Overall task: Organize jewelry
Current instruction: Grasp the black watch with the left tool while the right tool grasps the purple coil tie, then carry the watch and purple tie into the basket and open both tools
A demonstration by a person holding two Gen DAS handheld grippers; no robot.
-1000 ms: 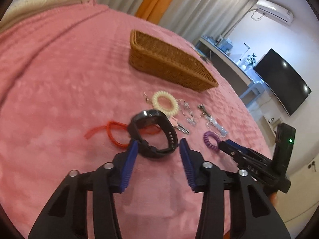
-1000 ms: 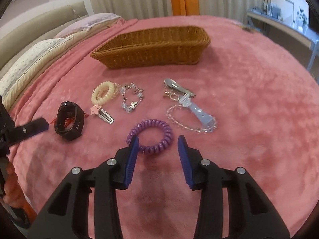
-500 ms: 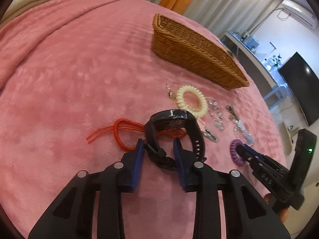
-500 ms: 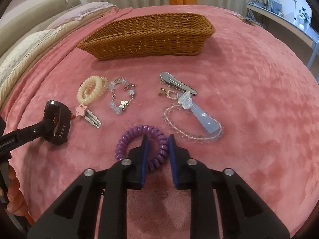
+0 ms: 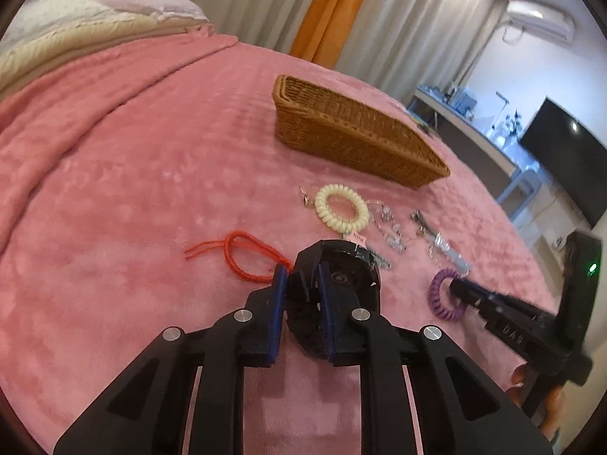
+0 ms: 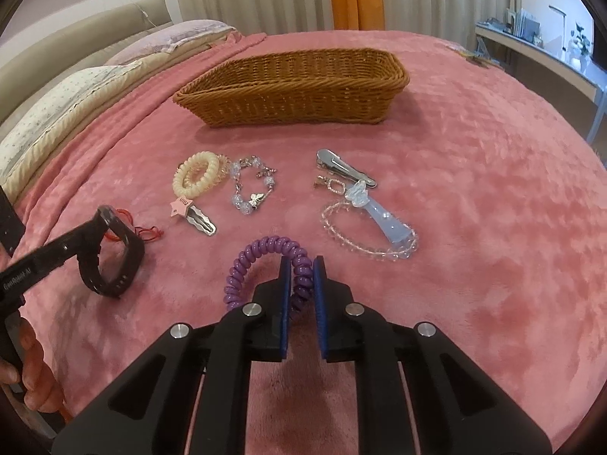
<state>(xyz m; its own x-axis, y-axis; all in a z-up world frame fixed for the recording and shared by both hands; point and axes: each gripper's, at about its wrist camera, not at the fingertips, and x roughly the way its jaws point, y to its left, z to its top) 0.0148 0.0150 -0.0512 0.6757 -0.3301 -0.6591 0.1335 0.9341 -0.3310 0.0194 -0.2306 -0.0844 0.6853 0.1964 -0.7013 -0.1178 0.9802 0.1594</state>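
Note:
A black watch (image 5: 341,261) sits tilted on the pink blanket, its strap between the blue pads of my left gripper (image 5: 301,273), whose jaws are closing and press on it. From the right wrist view, the left gripper (image 6: 96,235) holds that watch (image 6: 129,254) at the left. My right gripper (image 6: 301,263) is shut on the near side of a purple spiral hair tie (image 6: 261,246). The left wrist view shows the right gripper (image 5: 455,286) pinching that tie (image 5: 436,292). A brown wicker basket (image 6: 296,94) stands behind the jewelry.
On the blanket lie a cream spiral tie (image 6: 195,178), a red cord (image 5: 242,254), a crystal bracelet (image 6: 252,185), a star hair clip (image 6: 193,216), a silver clip (image 6: 341,167), a blue clip (image 6: 387,223) and a clear bead bracelet (image 6: 364,246). Pillows lie at the far left.
Both grippers went from open to closed: the left onto the watch strap, tipping the watch up; the right onto the purple spiral tie. The left view swung slightly.

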